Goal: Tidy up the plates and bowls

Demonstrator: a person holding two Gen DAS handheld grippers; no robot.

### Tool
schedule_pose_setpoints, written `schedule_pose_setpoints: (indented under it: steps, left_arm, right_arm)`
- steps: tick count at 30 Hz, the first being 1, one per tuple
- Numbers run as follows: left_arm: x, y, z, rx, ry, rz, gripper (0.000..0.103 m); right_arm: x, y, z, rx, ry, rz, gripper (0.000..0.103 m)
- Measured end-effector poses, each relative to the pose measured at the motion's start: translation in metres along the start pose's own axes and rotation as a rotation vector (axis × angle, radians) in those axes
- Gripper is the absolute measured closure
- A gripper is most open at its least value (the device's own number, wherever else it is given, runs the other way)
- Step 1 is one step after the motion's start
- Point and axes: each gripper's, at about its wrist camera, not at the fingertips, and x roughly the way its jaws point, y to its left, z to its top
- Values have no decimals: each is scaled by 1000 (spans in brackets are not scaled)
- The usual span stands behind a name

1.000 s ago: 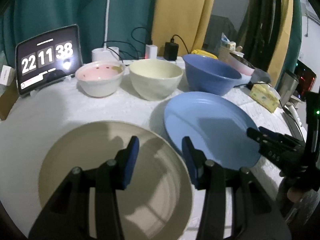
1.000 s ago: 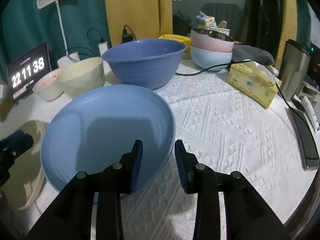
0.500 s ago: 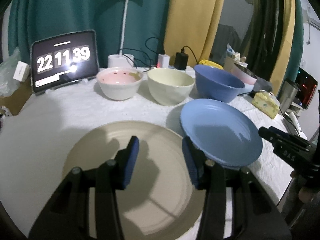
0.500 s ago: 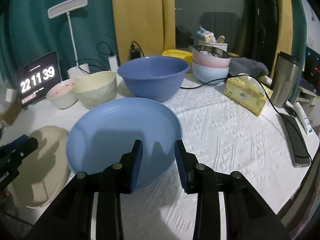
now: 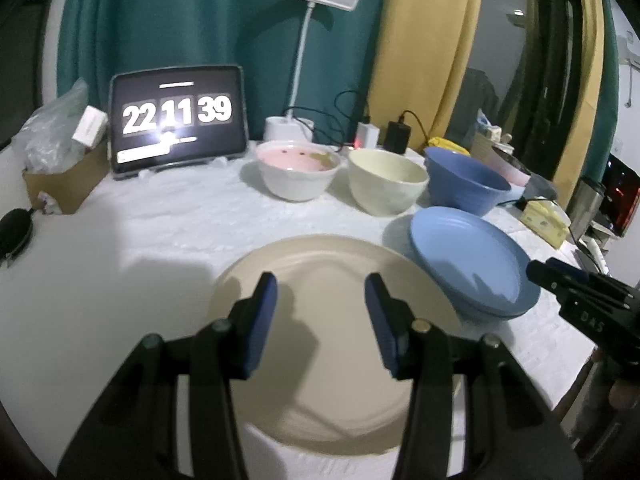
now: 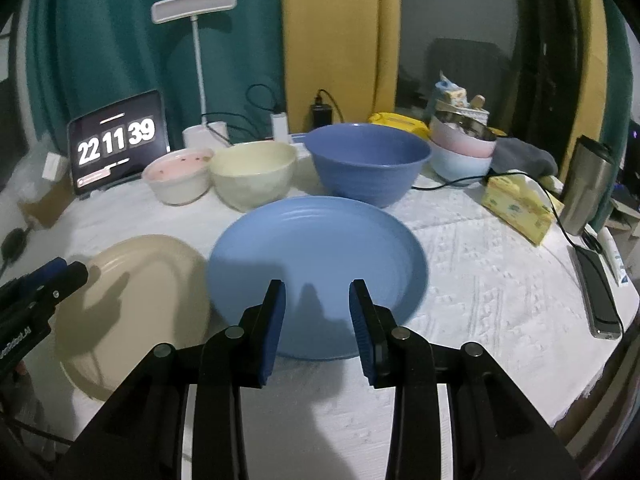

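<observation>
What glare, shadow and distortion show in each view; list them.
Left wrist view: glare spot on the tablet clock; left gripper shadows the beige plate; fisheye bends the curtains. Right wrist view: right gripper shadows the blue plate; dark vignetted corners.

This is a room in a home, with a round table (image 6: 480, 248) under a white textured cloth serving as a dining or work surface. Teal curtains (image 5: 168, 32) fill the upper left of both views and yellow curtains (image 6: 340, 40) hang at top centre, with a dark opening beyond at the upper right. Household odds and ends crowd the far edge: a tablet (image 5: 178, 120) showing a clock, a white desk lamp (image 6: 194, 4), chargers (image 5: 398, 136) with trailing cables, a tissue box (image 6: 516, 204), a steel tumbler (image 6: 586, 184) and a phone (image 6: 600, 300) at the right. Everyday bowls (image 6: 370, 160) and plates (image 6: 316, 256) lie across the middle.
</observation>
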Motion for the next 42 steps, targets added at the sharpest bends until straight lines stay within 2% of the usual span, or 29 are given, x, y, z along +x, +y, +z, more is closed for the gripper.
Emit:
schedule_pose_setpoints:
  steps: [12,20,25,35,42]
  left_arm:
    - [-10,46,-15,-43,12,50,55]
    - [-3,70,-25,-74,43,74,55]
    - [5,72,-26,-82,75,69,55]
    - [27,63,-31,-52,190,75,55]
    - [29,62,-32,-43,201,77,55]
  right_arm:
    - [8,53,-11,-45,33,71,68]
    - [21,85,-19,-82,81,115,68]
    - [33,91,-22,-73,123,137,68]
    - [38,91,-23,-54,128,165,68]
    - [33,83,-23,-49,112,154,68]
